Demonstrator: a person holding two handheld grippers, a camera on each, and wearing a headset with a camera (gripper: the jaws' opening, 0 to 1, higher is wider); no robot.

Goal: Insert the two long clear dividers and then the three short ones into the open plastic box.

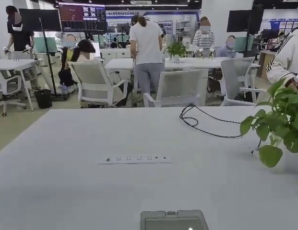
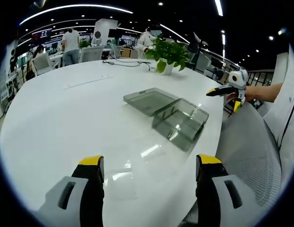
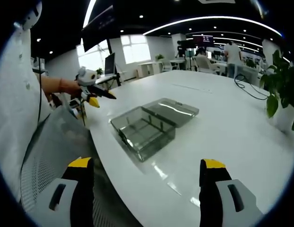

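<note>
The open clear plastic box sits near the table's edge with its lid folded flat behind it. Its base looks bare inside. Faint clear sheets, which look like the dividers, lie flat on the table in front of it. My left gripper is open with nothing between its jaws, a short way from the box. My right gripper is also open and holds nothing, facing the box from the other side. Each gripper appears in the other's view: the right one and the left one. A corner of the lid reaches into the head view's bottom edge.
A potted plant stands on the white table at the right. A power strip lies mid-table, with a black cable beyond it. A mesh chair sits at the table's edge. People and desks fill the room behind.
</note>
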